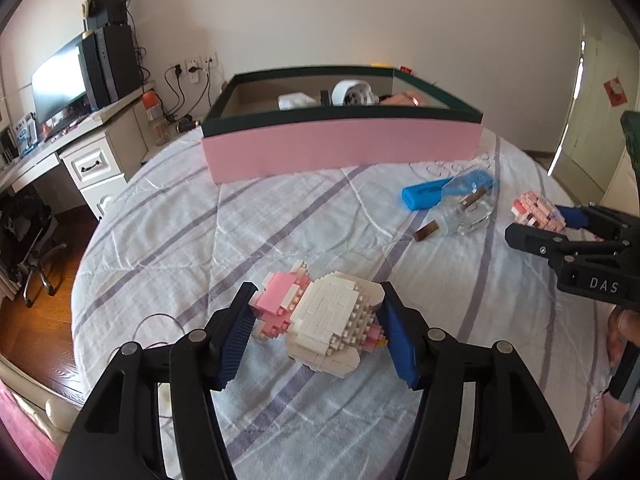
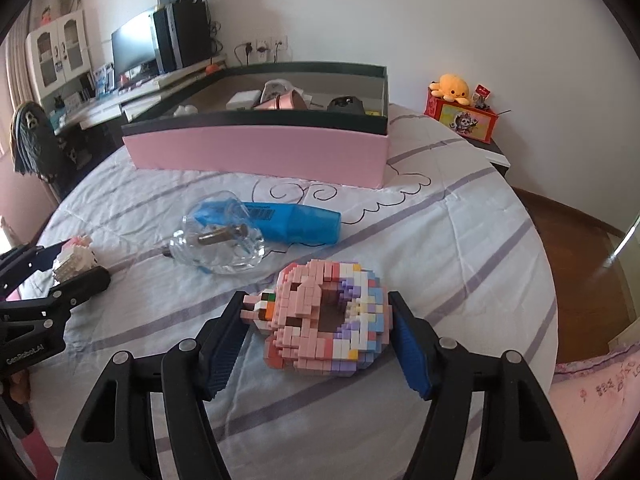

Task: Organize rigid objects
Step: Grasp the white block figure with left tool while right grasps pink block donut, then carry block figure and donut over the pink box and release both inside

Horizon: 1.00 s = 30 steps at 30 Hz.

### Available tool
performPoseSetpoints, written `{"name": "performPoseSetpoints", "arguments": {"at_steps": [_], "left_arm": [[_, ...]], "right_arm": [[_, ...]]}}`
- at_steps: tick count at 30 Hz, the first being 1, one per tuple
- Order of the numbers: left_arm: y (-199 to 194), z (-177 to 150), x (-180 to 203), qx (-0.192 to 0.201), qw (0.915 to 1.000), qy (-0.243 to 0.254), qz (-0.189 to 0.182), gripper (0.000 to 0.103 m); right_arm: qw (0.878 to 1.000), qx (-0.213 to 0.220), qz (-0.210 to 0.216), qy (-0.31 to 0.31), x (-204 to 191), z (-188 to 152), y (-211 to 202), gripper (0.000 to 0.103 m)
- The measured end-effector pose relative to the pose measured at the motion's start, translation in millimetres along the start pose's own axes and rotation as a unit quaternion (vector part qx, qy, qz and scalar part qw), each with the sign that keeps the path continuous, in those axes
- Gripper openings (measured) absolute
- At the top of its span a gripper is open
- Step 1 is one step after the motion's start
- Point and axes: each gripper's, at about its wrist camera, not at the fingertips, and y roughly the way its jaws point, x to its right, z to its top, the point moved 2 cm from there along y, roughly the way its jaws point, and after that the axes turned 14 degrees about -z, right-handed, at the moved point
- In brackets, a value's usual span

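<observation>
A white and pink brick figure (image 1: 332,316) lies on the striped bedspread between the blue pads of my left gripper (image 1: 318,296); both pads touch its sides, so the gripper is shut on it. My right gripper (image 2: 316,304) is shut the same way on a pink brick donut (image 2: 324,320) that rests on the bed. The left wrist view shows the right gripper (image 1: 536,222) at the far right with the donut (image 1: 536,208). In the right wrist view the left gripper (image 2: 80,262) holds the figure (image 2: 74,260) at the left edge.
A pink box with a dark green rim (image 1: 340,148) (image 2: 256,148) stands at the far side of the bed, holding several items. A blue plastic case (image 2: 296,220) and a clear glass bottle (image 2: 216,248) lie between the box and the grippers. A desk (image 1: 80,128) stands left, a nightstand (image 2: 496,152) right.
</observation>
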Motion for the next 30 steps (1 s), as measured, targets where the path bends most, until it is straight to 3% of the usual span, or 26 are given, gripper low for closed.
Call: {"name": "performPoseSetpoints", "arguments": {"at_steps": [10,14,24,30], "left_arm": [[-60.3,18.1,9.2,0.068,0.9975,0.014,0.012,0.061],[-93.2,24.3,18.7,0.103,0.9941,0.026,0.02,0.061],[-189.7,37.1,37.7,0.217,0.974,0.043,0.049,0.061],[-224.1,45.5,43.8,0.249,0.9648,0.062,0.059,0.061]], "right_arm": [[0.998,0.059,0.019,0.004,-12.0,7.5,-55.0,0.069],[0.994,0.106,0.018,-0.005,-16.0,16.9,-96.1,0.069],[0.974,0.227,0.01,-0.021,-26.7,32.7,-192.9,0.069],[0.964,0.263,0.01,-0.027,-30.7,40.6,-225.7,0.069]]}}
